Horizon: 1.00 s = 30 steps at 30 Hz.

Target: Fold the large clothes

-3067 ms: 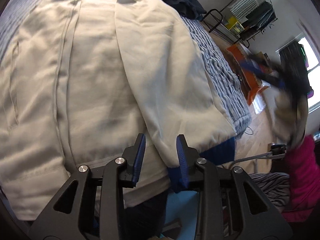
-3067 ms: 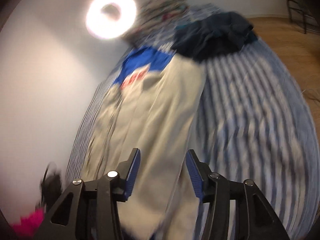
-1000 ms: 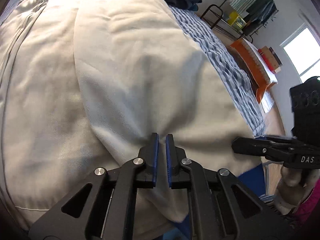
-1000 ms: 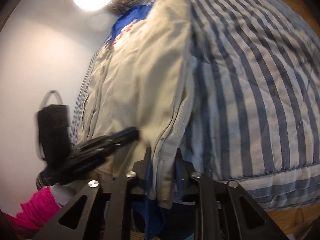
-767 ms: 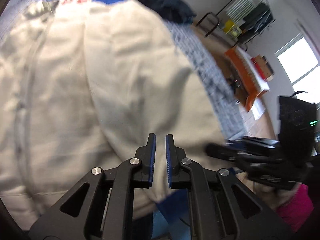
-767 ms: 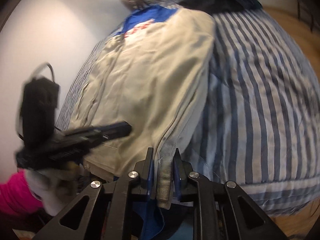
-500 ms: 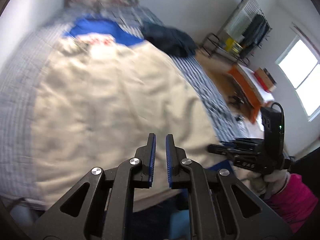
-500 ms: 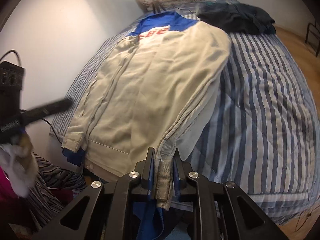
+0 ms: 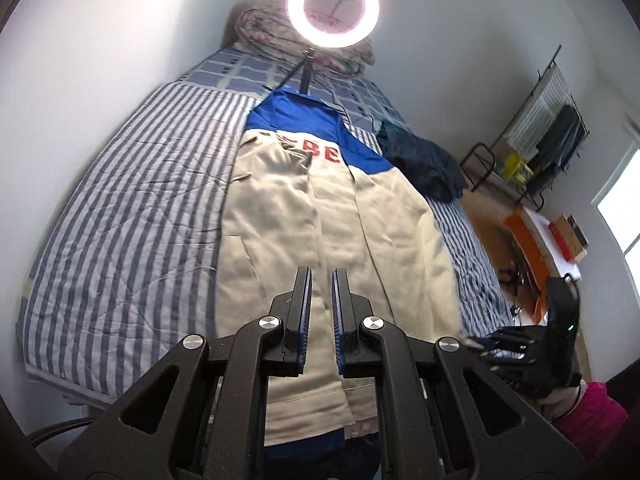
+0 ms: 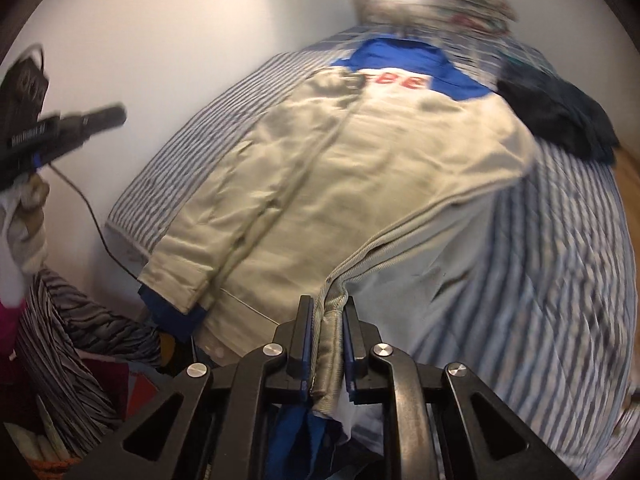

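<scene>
A cream jacket (image 9: 320,216) with a blue yoke and red letters lies lengthwise on the striped bed (image 9: 120,220), sleeves folded in. My left gripper (image 9: 321,276) hangs shut and empty above the jacket's lower half, clear of the cloth. In the right wrist view the jacket (image 10: 340,180) has its right bottom corner lifted. My right gripper (image 10: 329,308) has its jaws closing on that ribbed hem edge, and the pads press on the cloth between them. The left gripper (image 10: 100,114) shows at the upper left there. The right gripper (image 9: 500,346) appears at the bed's near right corner.
A dark navy garment (image 9: 424,160) lies on the bed's far right. A ring light (image 9: 332,6) stands at the head by a rolled quilt (image 9: 260,28). Right of the bed are wooden floor, a clothes rack (image 9: 552,112) and an orange object (image 9: 520,224).
My left gripper has drawn back and up off the jacket, so the whole bed now shows. My right gripper has kept the hem, tightened on it and rolled while lifting that corner.
</scene>
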Motion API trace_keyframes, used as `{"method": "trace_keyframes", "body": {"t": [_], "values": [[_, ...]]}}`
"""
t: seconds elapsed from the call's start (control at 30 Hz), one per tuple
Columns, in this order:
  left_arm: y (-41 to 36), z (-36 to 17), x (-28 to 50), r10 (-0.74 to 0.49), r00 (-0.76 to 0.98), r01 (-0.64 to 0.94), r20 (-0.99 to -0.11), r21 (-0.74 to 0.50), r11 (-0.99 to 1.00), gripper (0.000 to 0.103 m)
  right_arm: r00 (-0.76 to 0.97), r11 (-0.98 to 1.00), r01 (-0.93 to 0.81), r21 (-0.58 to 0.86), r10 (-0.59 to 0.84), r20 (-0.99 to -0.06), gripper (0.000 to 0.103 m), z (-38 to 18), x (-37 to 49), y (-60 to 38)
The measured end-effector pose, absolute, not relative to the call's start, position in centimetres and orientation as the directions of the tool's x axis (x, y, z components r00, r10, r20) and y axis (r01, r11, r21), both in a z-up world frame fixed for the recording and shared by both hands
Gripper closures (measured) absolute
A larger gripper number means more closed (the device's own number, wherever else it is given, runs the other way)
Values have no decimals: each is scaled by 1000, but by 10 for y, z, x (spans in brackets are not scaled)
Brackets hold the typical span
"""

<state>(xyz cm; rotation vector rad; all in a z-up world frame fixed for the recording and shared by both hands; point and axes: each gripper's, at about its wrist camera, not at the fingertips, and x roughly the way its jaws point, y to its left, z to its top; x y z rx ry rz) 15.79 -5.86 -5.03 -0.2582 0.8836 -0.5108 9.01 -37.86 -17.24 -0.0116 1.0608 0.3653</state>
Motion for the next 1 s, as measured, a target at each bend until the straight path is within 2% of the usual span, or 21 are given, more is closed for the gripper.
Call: {"method": "trace_keyframes", "body": {"t": [0.3,0.57,0.6,0.67,0.73,0.87,0.93,1.0], "values": [[-35,-58,165,-524,519,270,-676,-452,850,96,298,882,-462,92,253,-920,93,-220,120,-287],[-37,-72,170,-487,496,243,-719,-424,873,96,214,856,-514,54,189,-958,93,-259,130,-262],[-41,-73,171,-473,493,242,-730,-407,881,89,209,857,-511,62,194,-958,92,-259,130,-264],[-46,-76,174,-466,482,242,-742,-399,885,76,203,861,-501,93,221,-954,88,-256,130,-268],[-51,-79,177,-474,466,246,-747,-405,881,75,192,860,-490,140,263,-946,66,-249,129,-275],[-60,-85,185,-471,446,256,-761,-396,882,74,241,853,-488,186,337,-910,59,-215,117,-297],[-66,-90,191,-468,429,251,-773,-396,883,72,282,863,-467,194,353,-892,48,-201,115,-314],[-72,-95,196,-467,412,252,-782,-395,883,72,346,885,-427,188,352,-870,44,-185,117,-335]]}}
